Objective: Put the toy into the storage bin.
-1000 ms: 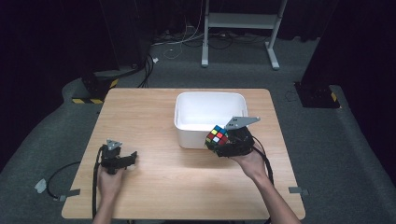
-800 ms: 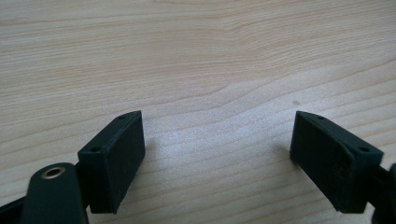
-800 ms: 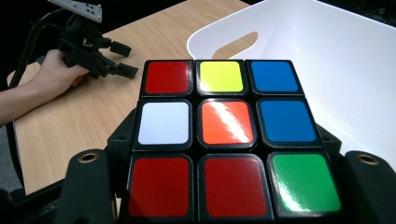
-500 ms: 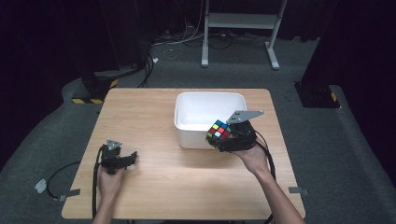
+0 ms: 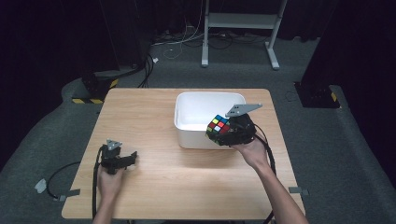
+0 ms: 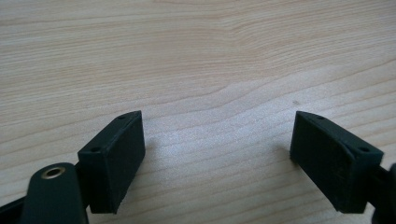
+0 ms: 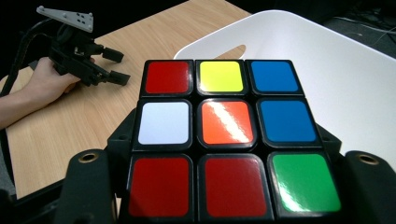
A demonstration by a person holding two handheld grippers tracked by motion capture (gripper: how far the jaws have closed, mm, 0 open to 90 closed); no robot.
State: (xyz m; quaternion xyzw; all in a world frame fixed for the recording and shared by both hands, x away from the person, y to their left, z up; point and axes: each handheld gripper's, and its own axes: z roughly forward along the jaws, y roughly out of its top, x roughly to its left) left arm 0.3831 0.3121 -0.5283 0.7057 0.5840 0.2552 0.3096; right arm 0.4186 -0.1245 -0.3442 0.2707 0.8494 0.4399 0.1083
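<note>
One puzzle cube [image 5: 219, 126], glossy plastic w/ coloured square stickers on black, sits clamped in the right gripper [image 5: 223, 133], jaws pressed on its two sides. We see it held up off the table, over the near right edge of the bin. In the right gripper view the face toward the camera reads 3 x 3: red, yellow, blue on top; white, orange, blue in the middle; red, red, green at the bottom.

One white plastic bin [image 5: 187, 125], rectangular w/ rounded corners and smooth walls, stands on the table just beyond and beside the cube. We can see a slot handle cut in one wall in the right gripper view [image 7: 233, 50]. Inside looks bare white.

One light wooden table [image 5: 163, 177], flat top w/ fine straight grain, rounded corners. Wide bare wood between the bin and the near edge, and across the left half.

Two grippers total. The left gripper [image 5: 131, 157] rests low near the front left of the table in the person's left hand [image 5: 111, 179], well apart from bin and cube. Its jaws are spread wide w/ nothing between, only wood grain showing in the gap in the left gripper view.

Beyond the table edges we see grey carpet floor [image 5: 355, 154], approx. dark all round.
</note>
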